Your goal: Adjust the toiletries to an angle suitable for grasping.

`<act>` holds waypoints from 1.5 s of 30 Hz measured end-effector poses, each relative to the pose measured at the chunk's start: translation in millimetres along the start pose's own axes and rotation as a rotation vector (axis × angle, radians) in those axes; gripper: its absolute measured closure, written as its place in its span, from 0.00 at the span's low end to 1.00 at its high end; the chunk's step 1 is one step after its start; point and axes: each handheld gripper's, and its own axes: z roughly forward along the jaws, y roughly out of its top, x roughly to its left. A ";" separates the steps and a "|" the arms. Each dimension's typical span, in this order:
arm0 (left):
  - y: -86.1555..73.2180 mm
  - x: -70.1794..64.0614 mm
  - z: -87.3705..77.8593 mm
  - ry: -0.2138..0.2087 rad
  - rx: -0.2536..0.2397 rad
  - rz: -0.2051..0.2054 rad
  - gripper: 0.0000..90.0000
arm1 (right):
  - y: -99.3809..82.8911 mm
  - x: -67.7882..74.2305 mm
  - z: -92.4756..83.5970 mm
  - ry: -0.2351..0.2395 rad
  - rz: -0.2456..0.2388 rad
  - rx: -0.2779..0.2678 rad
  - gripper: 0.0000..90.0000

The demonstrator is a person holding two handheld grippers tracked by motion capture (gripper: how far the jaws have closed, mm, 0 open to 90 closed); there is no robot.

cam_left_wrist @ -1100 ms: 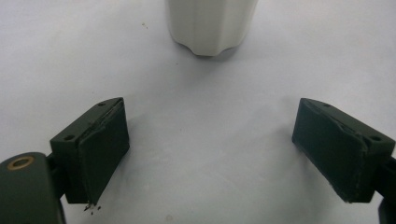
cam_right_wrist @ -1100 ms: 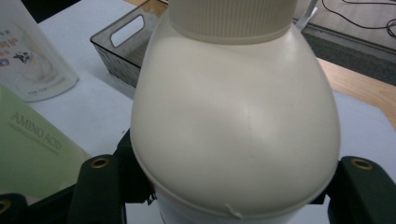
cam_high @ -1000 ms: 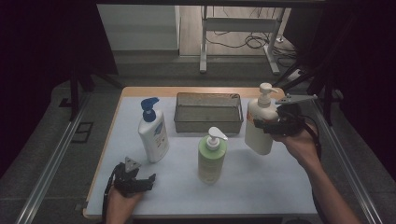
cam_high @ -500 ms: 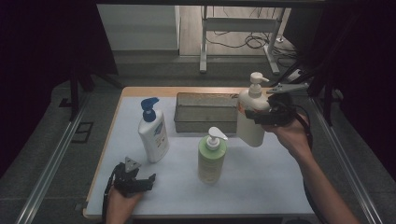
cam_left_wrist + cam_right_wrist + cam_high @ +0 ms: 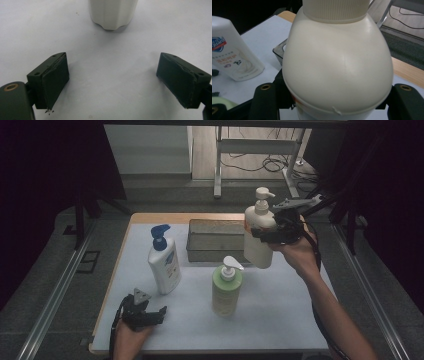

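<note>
The table [image 5: 280,320] carries a bin [image 5: 215,240], a blue-capped bottle [image 5: 164,262] and a green bottle [image 5: 226,290]; the right gripper [image 5: 267,234] clamps the cream bottle [image 5: 259,237] above the bin's right end, its shoulder blocking the right gripper view; the left gripper [image 5: 113,82] rests wide open, nothing between its jaws.

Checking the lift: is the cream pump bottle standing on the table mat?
No, the cream pump bottle hangs tilted above the mat, clamped in the right gripper.
</note>
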 end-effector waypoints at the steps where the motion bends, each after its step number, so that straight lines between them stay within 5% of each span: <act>1: 0.0 0.0 0.0 0.000 0.000 0.000 0.12 | 2.2 0.8 1.5 0.000 0.001 -0.002 0.41; 22: -0.2 -0.2 0.2 0.003 -0.003 0.000 0.12 | 32.9 16.0 42.9 -0.007 -0.009 -0.040 0.41; 45: -0.1 0.0 0.1 0.002 -0.001 0.001 0.12 | 46.5 25.2 91.9 -0.004 0.005 -0.074 0.41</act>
